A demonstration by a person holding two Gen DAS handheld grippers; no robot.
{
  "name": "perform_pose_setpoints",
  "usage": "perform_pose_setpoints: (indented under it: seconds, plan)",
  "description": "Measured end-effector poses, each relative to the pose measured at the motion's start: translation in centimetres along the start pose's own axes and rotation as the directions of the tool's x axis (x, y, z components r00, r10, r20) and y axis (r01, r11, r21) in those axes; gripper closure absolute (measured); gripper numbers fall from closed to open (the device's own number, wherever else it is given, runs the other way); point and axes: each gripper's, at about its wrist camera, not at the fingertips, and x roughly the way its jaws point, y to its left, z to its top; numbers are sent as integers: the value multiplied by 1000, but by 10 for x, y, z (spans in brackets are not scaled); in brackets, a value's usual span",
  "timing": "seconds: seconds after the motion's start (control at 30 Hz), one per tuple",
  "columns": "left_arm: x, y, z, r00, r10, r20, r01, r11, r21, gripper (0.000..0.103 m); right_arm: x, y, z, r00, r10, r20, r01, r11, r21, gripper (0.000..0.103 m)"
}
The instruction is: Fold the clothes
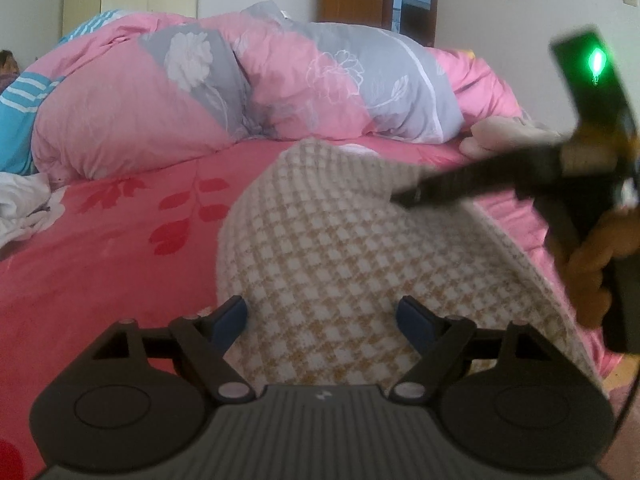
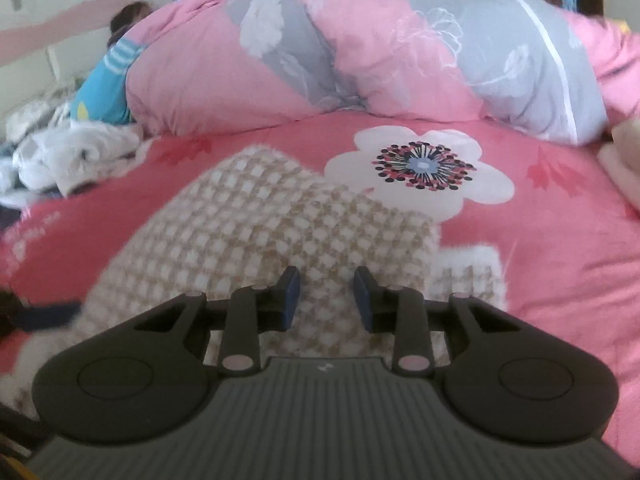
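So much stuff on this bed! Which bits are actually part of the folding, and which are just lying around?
Part of the job:
- checked cloth, lying on the bed
- left claw, open above it
- right claw, open, nothing gripped

Just lying about:
- pink and grey quilt, heaped behind
- pink flowered sheet
- crumpled white clothes
- blue striped garment

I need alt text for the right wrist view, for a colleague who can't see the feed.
The right gripper, jaws partly open and empty, hovers over a beige checked garment lying on a pink floral bedsheet. Behind it lies a bunched pink and grey duvet.
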Motion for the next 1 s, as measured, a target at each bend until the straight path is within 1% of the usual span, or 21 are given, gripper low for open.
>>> perform_pose_setpoints:
  seconds: [0.13, 0.23, 0.33, 0.4, 0.47, 0.57, 0.6, 0.67, 0.77, 0.97, 1.0]
  plan:
    - [0, 1, 1, 1000, -1, -3, 1, 1000, -3, 20, -12, 5, 22, 997, 15, 74, -16, 1000, 2, 73]
    - [0, 1, 2, 1000, -1, -5, 1, 1000, -7, 20, 8, 1, 29, 998, 41, 58, -43, 998, 47, 73]
    - [0, 1, 3, 1000, -6, -10, 6, 1000, -7, 19, 44, -1, 21, 999, -17, -36, 18, 999, 38, 71]
    - [0, 3, 3, 1000, -10, -14, 10, 1000, -11, 19, 48, -4, 17, 999, -15, -33, 17, 998, 58, 71]
    - [0, 4, 3, 1000, -15, -17, 15, 1000, -17, 18, 36, -6, 18, 1000, -9, -6, 9, 997, 81, 71]
    - [0, 4, 4, 1000, -18, -20, 18, 1000, -22, 18, 12, -8, 19, 999, -10, 34, 8, 997, 76, 66]
    - [0, 5, 4, 1000, -19, -20, 18, 1000, -23, 17, 2, -10, 18, 999, -9, 47, 5, 997, 76, 63]
    - [0, 5, 3, 1000, -20, -19, 19, 1000, -23, 17, -18, -15, 15, 997, -4, 72, -2, 997, 77, 61]
    - [0, 7, 2, 1000, -23, -18, 23, 999, -23, 17, -44, -21, 6, 996, 8, 87, -15, 997, 76, 56]
    - [1, 7, 2, 999, -26, -21, 25, 999, -27, 17, -82, -27, -25, 997, -1, 82, -6, 996, 85, 37]
    - [1, 7, 2, 999, -26, -21, 25, 999, -28, 16, -87, -26, -31, 997, -3, 80, -4, 996, 88, 31]
